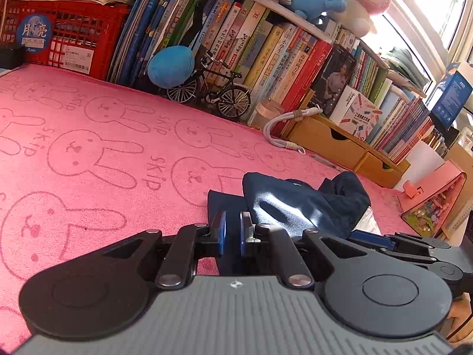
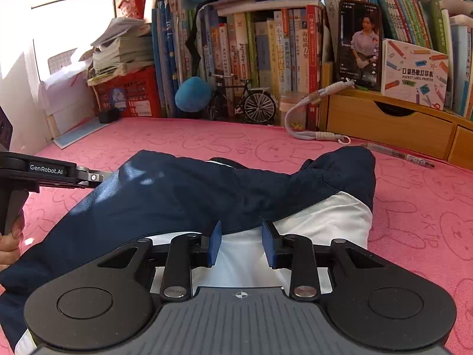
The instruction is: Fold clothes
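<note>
A navy and white garment (image 2: 207, 195) lies crumpled on the pink rabbit-print mat (image 2: 414, 207). My left gripper (image 1: 233, 230) is shut on the garment's navy edge (image 1: 295, 204), and a fold of cloth rises just behind its pads. In the right wrist view the same left gripper (image 2: 108, 174) reaches the garment's left side, with a hand on its grip. My right gripper (image 2: 241, 245) hovers over the line where navy meets white. Its jaws stand apart, the cloth lies flat between them and the pads do not press on it.
Books (image 2: 266, 50), a red crate (image 2: 130, 91), a model bicycle (image 2: 245, 100), a blue plush (image 2: 192, 93) and a wooden drawer unit (image 2: 384, 121) line the mat's far edge. A white cord (image 2: 304, 118) and a pen (image 2: 399, 155) lie near the garment. A pink stand (image 1: 434, 195) sits right.
</note>
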The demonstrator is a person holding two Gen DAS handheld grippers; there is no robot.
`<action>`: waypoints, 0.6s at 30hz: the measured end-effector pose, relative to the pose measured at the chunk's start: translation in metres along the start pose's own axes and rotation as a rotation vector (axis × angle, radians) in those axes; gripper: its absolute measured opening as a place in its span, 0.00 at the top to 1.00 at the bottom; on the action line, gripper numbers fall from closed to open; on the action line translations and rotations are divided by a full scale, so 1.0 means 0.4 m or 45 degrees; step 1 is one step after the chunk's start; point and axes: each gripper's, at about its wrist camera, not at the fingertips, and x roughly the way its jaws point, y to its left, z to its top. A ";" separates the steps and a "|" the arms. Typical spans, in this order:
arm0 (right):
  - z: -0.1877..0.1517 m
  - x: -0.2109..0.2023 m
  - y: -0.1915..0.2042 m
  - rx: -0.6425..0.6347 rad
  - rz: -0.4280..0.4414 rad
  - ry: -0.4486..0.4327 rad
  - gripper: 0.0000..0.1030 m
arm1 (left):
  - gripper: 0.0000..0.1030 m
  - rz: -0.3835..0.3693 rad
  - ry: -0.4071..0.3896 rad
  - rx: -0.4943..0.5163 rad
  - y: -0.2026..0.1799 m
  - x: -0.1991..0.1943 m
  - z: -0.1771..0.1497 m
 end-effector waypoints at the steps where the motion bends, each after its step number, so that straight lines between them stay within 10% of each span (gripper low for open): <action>1: 0.000 0.002 0.014 -0.024 0.005 -0.002 0.71 | 0.92 0.007 -0.031 0.027 -0.008 -0.016 0.004; 10: -0.005 -0.001 0.027 -0.071 0.025 -0.020 0.71 | 0.62 -0.163 -0.250 0.185 -0.177 -0.169 0.004; 12: -0.006 -0.003 0.031 -0.092 0.021 -0.026 0.71 | 0.34 -0.256 -0.216 0.176 -0.206 -0.176 -0.025; 16: 0.006 -0.021 0.001 -0.049 0.077 0.006 0.70 | 0.30 -0.103 -0.039 0.226 -0.238 -0.123 -0.113; 18: 0.022 -0.039 -0.036 0.049 0.122 0.034 0.40 | 0.31 -0.044 0.064 0.166 -0.212 -0.095 -0.155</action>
